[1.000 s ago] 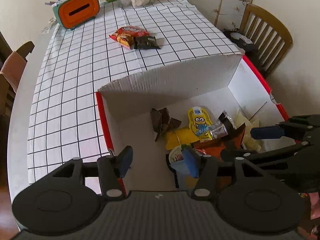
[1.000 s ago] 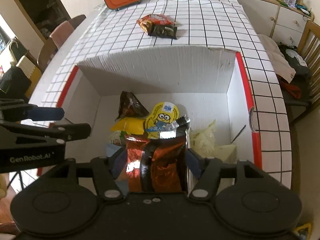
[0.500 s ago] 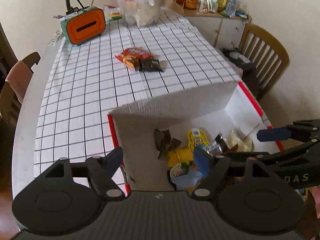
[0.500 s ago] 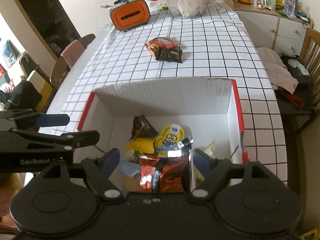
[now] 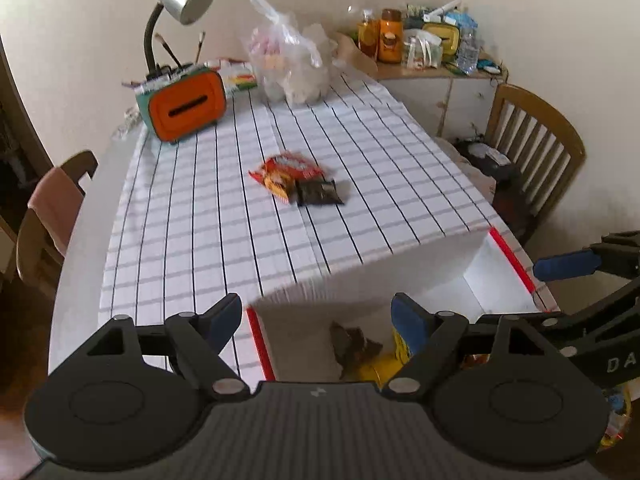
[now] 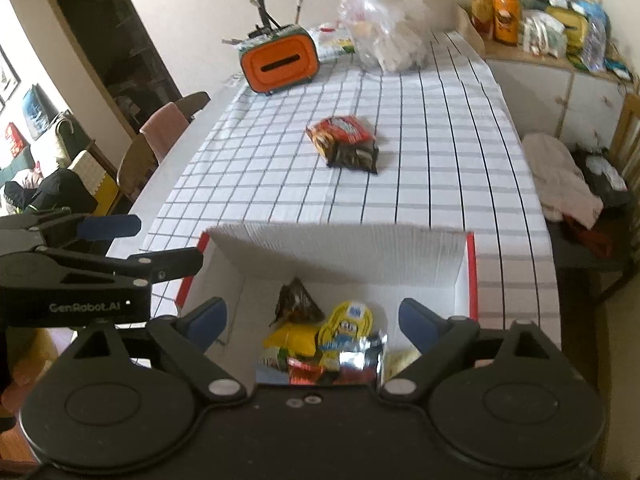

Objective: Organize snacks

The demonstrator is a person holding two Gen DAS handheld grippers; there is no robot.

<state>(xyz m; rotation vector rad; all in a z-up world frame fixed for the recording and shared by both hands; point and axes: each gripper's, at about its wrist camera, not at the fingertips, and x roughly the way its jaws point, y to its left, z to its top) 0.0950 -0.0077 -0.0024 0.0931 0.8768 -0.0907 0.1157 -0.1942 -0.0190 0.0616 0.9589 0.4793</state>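
Snacks: pile of packets (image 6: 320, 344) lies inside white cardboard box (image 6: 340, 252) with red edges, at near end of surface (image 5: 200, 220) covered in grid-pattern cloth. Dark triangular packet (image 6: 296, 304), yellow cartoon packet (image 6: 348, 326), silver foil packet (image 6: 360, 360) visible in pile. Two more packets, red (image 5: 286, 168) and dark (image 5: 320, 192), touching, lie mid-surface, well apart from box. Left hand-held gripper (image 5: 318, 318) above box's left corner, jaws opening, nothing between. Right hand-held gripper (image 6: 312, 320) above pile, jaws opening, empty. Orange box (image 5: 186, 108), lamp (image 5: 180, 4), plastic bag (image 5: 292, 64) at far end.
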